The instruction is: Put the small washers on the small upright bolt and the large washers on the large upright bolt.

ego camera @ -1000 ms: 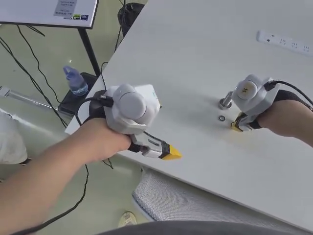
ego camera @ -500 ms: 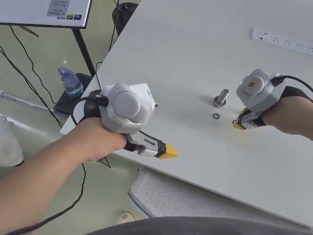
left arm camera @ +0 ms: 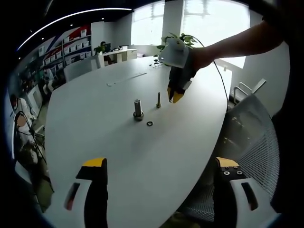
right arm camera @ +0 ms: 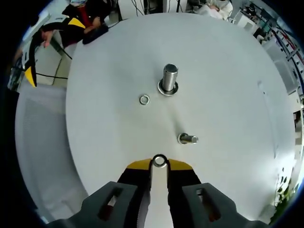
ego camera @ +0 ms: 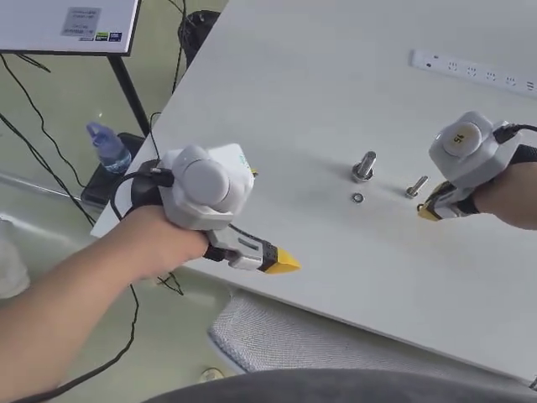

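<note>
The right tongs (right arm camera: 160, 167) pinch a small silver metal washer (right arm camera: 160, 160), held just short of the small upright steel bolt (right arm camera: 188, 138) on the white tabletop (right arm camera: 228, 95). To seat it well, I judge: keep the ring level, centre its hole over the bolt's tip, lower it, then let go. The left tongs (left arm camera: 160, 164) hang spread and empty at the near left edge. There are two bolts, with the large upright steel bolt (right arm camera: 169, 77) farther off. Two washers are certain, one pinched and one loose silver washer (right arm camera: 144, 99) near the large bolt. The ring at that bolt's foot may be a third.
</note>
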Demonstrator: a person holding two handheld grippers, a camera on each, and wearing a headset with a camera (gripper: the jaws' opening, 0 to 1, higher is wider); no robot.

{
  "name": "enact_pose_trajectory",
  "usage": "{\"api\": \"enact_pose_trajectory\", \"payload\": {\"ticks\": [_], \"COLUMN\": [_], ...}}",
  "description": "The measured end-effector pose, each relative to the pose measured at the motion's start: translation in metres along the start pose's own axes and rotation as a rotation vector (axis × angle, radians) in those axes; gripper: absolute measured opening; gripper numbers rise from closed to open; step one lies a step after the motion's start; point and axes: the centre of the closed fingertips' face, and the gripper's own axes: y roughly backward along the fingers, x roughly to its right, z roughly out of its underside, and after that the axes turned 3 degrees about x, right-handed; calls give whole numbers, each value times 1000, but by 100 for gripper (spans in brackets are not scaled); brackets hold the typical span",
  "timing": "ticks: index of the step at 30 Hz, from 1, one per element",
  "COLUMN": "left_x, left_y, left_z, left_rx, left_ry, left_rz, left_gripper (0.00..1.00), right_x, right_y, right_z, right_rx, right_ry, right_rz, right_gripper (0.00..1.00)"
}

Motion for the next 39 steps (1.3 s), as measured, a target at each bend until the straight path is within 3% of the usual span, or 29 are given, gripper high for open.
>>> {"api": "enact_pose_trajectory", "payload": {"ticks": [9,22,27,39], "left_x": [4,6,7,3], "left_y": [0,0,-1,1], "left_z": [1,7,5,7], "left_rx": [-1,-17,-2,-20], "left_ry": [16,26,35,26], "left_rz": [-2,0,9,13], "left_gripper": [96,95,96,92], "right_x": [10,34,42,38], "right_y": [2,19,23,15], "right_z": [0,-19,-28,-35], "right_rx": [6,41,53,35], "right_ry": [-17,-38,-34,-1], "right_rz": [5,30,45,33], "right_gripper": [12,12,12,12]}}
